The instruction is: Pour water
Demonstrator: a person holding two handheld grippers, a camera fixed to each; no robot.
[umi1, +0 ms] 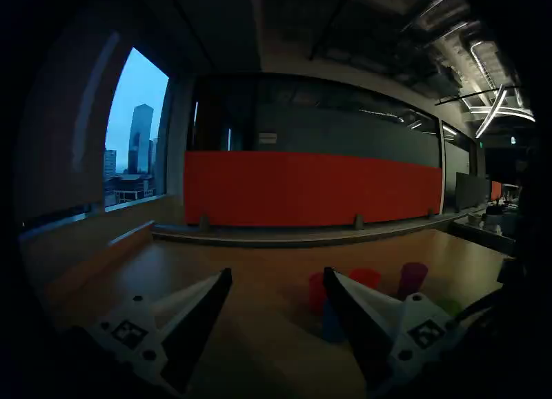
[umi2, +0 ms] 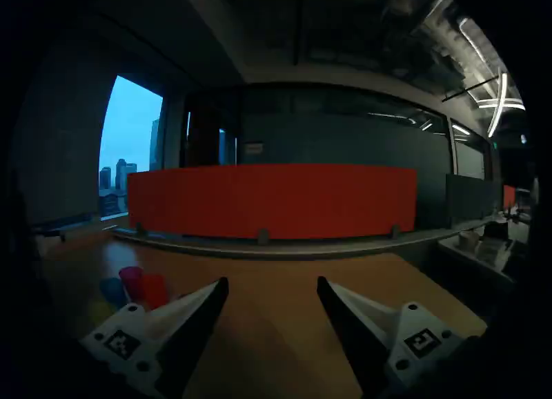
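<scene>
Cups [umi1: 364, 277] in red, purple and blue stand clustered on the counter [umi1: 262, 261], just beyond our left gripper [umi1: 276, 272], whose fingers [umi1: 200, 309] are spread apart on nothing. Our right gripper [umi2: 271, 280] is likewise wide and empty. We judge them light, thin plastic, easily crushed or tipped, so we would pinch one gently mid-wall.

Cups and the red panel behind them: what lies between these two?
Bare wooden table, then a grey ledge under the red panel, as the left gripper view shows beyond the cups.
</scene>
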